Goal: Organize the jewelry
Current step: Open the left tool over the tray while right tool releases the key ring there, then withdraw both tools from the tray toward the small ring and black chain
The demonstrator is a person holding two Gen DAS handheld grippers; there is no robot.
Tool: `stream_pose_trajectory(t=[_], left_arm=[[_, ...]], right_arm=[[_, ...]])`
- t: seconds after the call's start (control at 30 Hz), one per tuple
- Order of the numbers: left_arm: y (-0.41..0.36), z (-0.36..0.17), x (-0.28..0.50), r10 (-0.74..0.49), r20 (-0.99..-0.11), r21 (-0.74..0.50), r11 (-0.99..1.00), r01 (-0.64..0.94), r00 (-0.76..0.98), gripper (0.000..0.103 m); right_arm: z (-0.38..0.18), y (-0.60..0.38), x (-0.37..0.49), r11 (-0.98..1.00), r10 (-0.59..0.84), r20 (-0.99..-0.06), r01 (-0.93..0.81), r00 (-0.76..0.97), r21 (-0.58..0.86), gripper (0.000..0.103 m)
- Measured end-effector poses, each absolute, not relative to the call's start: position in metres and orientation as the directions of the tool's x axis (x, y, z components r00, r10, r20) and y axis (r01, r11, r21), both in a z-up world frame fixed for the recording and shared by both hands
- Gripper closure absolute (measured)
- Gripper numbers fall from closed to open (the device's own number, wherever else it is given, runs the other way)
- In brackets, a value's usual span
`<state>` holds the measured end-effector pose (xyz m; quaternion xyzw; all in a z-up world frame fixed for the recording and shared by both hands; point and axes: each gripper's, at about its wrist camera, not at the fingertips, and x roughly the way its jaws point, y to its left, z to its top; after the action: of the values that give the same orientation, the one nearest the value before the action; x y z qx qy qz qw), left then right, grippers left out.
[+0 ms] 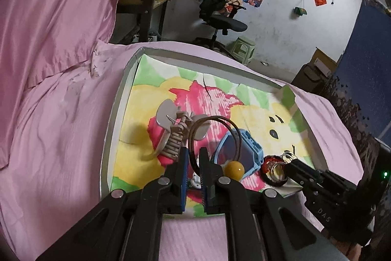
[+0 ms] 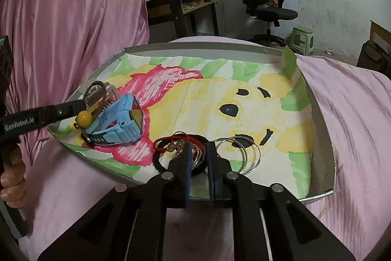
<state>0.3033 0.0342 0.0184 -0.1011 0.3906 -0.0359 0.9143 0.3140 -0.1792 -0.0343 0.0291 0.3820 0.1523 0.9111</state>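
In the tray (image 2: pixel 320 124), the left hand-held gripper (image 1: pixel 193 153) stands slightly spread around a brown cord loop (image 1: pixel 215 120), while the right hand-held gripper (image 2: pixel 199 151) stands slightly spread around silver rings (image 2: pixel 244 155).

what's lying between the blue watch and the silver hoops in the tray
A red cord bracelet on a black hair tie, with the right gripper over them, in the right wrist view.
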Motion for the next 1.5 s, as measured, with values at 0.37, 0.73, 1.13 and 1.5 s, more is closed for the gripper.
stream_pose_trajectory(t=[0.37,0.73,1.13,1.5], left_arm=[[0.032,0.029,0.275,-0.111,-0.632,-0.188,0.982,-0.013,0.767,0.040],[0.017,0.052,0.229,-0.029,-0.503,-0.090,0.996,-0.019,0.864,0.002],[0.006,0.062,0.177,0.014,-0.401,-0.057,0.998,-0.040,0.916,0.000],[0.007,0.055,0.145,0.025,-0.385,-0.041,0.998,-0.044,0.923,0.000]], right_arm=[[-0.020,-0.192,0.291,0.957,0.290,-0.629,-0.241,0.721,0.164,0.061],[0.015,-0.221,0.252,0.962,0.266,-0.484,-0.199,0.834,0.186,0.015],[0.044,-0.240,0.201,0.970,0.233,-0.376,-0.186,0.897,0.158,0.001],[0.044,-0.245,0.163,0.973,0.225,-0.340,-0.192,0.913,0.128,0.001]])
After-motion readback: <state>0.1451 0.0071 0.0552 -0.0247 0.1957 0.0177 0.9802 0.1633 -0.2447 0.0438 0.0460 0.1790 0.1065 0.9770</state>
